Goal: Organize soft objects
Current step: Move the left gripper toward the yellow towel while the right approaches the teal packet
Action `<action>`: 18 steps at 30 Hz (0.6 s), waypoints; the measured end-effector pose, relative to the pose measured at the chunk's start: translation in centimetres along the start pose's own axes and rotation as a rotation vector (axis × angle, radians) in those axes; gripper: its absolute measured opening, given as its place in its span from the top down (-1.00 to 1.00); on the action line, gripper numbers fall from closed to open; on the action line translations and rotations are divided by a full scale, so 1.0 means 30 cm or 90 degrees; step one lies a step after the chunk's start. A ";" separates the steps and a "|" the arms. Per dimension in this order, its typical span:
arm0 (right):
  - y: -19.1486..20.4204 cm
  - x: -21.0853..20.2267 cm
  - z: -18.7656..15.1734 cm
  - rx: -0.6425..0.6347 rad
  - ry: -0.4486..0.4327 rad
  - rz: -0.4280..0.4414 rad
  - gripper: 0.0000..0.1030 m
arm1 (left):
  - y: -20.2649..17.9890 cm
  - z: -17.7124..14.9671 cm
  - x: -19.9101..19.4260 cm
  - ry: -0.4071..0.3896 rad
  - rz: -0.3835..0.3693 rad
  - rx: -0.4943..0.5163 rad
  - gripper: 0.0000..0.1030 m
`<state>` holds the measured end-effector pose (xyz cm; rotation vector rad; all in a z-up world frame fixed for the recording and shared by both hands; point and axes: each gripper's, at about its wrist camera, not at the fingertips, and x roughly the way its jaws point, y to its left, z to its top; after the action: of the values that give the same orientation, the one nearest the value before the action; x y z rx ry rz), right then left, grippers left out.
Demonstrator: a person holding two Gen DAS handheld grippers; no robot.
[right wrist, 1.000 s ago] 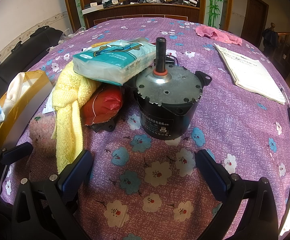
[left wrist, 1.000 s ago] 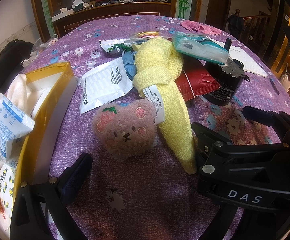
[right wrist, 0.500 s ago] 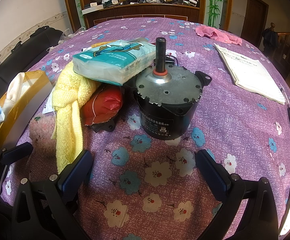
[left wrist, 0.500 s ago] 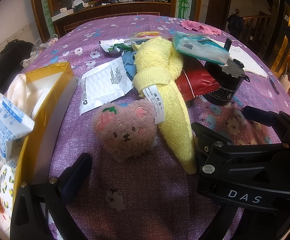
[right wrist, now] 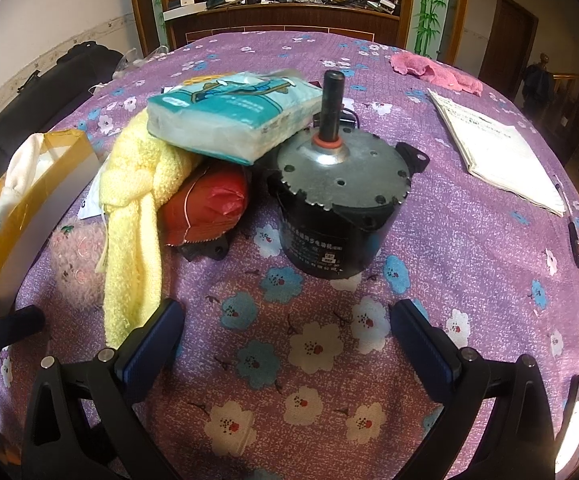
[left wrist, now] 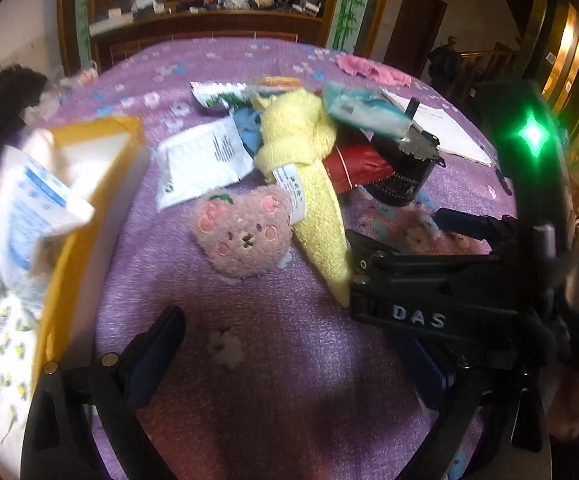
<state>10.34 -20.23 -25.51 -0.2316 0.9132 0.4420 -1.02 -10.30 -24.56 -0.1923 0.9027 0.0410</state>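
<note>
A pink plush bear face (left wrist: 245, 234) lies on the purple floral tablecloth, touching a yellow towel (left wrist: 309, 176) that runs back under a teal tissue pack (right wrist: 233, 116). The towel (right wrist: 133, 216) and bear (right wrist: 75, 258) also show at the left of the right wrist view. My left gripper (left wrist: 289, 352) is open and empty, just short of the bear. My right gripper (right wrist: 285, 340) is open and empty in front of a black motor (right wrist: 337, 200); its body shows at the right of the left wrist view (left wrist: 429, 300).
A yellow box (left wrist: 85, 216) with packets stands at the left. A red snack bag (right wrist: 205, 204), a white packet (left wrist: 201, 160), papers (right wrist: 497, 152), a pen (right wrist: 573, 236) and a pink cloth (right wrist: 437, 72) lie on the table.
The left wrist view has shifted and blurred: the left gripper moved, the scene now sits a little to the right and higher. The right gripper has not moved.
</note>
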 end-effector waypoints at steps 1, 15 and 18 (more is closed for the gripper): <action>-0.001 0.001 0.003 0.002 0.001 -0.003 -0.99 | -0.012 -0.004 -0.015 -0.012 0.016 0.010 -0.99; -0.215 -0.268 -0.101 0.151 -0.157 0.238 -0.81 | 0.008 0.006 -0.190 -0.082 0.102 -0.021 -0.99; -0.176 -0.292 -0.090 0.139 -0.171 0.264 -0.81 | 0.005 0.002 -0.192 -0.068 0.110 -0.008 -0.99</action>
<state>6.22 -28.29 -20.03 0.2184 0.7362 0.7324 -4.56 -9.87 -20.02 -0.1232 0.8108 0.2152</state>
